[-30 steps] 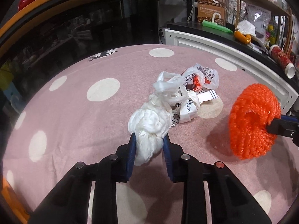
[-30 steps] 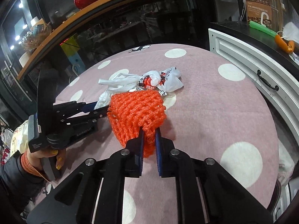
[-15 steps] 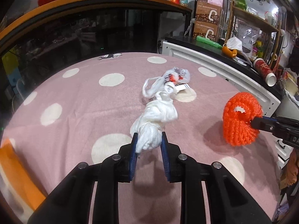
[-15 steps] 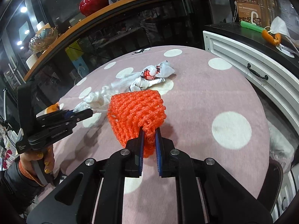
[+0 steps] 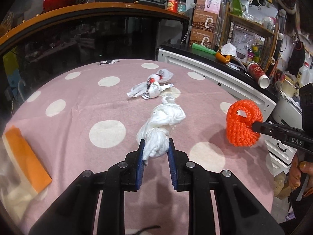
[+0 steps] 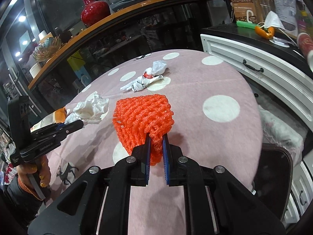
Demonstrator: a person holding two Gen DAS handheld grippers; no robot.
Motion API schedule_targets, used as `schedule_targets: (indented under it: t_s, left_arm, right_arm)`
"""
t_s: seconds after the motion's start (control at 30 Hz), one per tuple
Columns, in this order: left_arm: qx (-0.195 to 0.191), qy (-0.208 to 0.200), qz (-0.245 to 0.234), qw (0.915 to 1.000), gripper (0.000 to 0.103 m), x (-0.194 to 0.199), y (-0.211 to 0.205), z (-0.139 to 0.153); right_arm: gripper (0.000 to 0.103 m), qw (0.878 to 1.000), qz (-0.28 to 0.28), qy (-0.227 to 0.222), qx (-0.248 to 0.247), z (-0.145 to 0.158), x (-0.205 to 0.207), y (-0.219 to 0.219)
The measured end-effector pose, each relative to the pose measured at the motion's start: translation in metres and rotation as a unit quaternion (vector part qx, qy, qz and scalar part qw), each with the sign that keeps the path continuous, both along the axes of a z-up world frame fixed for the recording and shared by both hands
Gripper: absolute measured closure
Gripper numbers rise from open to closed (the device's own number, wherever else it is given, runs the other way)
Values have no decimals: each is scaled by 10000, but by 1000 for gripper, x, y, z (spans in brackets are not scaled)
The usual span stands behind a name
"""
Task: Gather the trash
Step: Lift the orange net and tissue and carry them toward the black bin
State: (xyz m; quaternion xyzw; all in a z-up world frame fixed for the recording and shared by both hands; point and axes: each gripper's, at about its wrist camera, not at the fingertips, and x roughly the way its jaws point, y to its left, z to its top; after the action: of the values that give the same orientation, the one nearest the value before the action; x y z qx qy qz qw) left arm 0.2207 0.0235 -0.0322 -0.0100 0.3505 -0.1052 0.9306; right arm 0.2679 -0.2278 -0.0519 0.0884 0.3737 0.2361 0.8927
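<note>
My left gripper (image 5: 155,146) is shut on a crumpled white plastic bag (image 5: 162,125) and holds it above the pink dotted table (image 5: 78,105). The bag also shows in the right wrist view (image 6: 92,107), at the left gripper's tip (image 6: 78,124). My right gripper (image 6: 156,141) is shut on an orange foam net (image 6: 142,113), lifted off the table; the net shows in the left wrist view (image 5: 242,125) at the right. A pile of printed wrappers and small bags (image 5: 154,86) lies farther back on the table, also in the right wrist view (image 6: 146,78).
An orange and white bag (image 5: 23,156) lies at the table's left edge. A white cabinet (image 6: 254,58) with a cluttered dark top stands along the right. A dark bin (image 6: 273,168) sits below the table's right edge. A dark glass counter (image 5: 97,35) runs behind.
Both grippers have pulled back and up from the pile, each keeping its catch. The white bag has come away from the wrappers, which stay on the table.
</note>
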Motion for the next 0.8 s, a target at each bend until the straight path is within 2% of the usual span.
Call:
schedule_targets:
  t_s: [0.3, 0.47, 0.8]
  left_arm:
    - [-171, -74, -329, 9993, 81, -31, -28, 2]
    - [-116, -239, -538, 9982, 81, -49, -52, 6]
    - [-262, -308, -1109, 9930, 81, -76, -102, 9]
  right_arm:
    - [91, 9997, -231, -48, 105, 1, -41, -31]
    - [91, 9990, -413, -165, 22, 4, -66, -49]
    - [91, 9951, -948, -266, -21, 7, -108, -99]
